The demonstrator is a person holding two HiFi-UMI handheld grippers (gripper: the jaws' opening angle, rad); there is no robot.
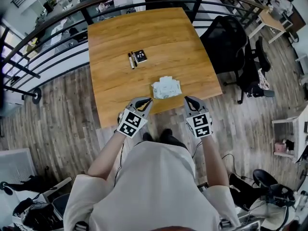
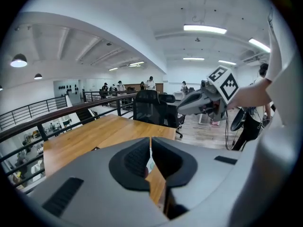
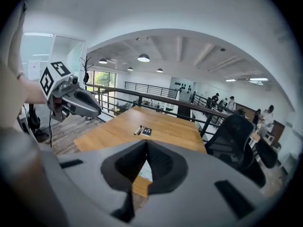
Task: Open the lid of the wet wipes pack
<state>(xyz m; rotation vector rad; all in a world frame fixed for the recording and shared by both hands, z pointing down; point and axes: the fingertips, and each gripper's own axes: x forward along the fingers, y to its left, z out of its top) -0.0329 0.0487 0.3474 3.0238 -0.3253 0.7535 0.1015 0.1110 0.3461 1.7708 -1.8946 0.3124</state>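
The white wet wipes pack (image 1: 166,87) lies on the wooden table (image 1: 144,32), close to its near edge. At this size I cannot tell how its lid stands. Both grippers hang just off that edge, short of the pack and apart from it. My left gripper (image 1: 148,100) is at the pack's near left and my right gripper (image 1: 186,99) at its near right. In the left gripper view the left gripper (image 2: 151,141) has its jaws together with nothing held. In the right gripper view the right gripper (image 3: 147,143) shows tips that meet, and a sliver of the pack (image 3: 143,172) shows beyond them.
Two markers and a small black card (image 1: 136,58) lie at mid-table, beyond the pack. A black office chair (image 1: 226,42) stands off the table's right side. A dark metal railing (image 1: 48,47) curves round the far and left sides.
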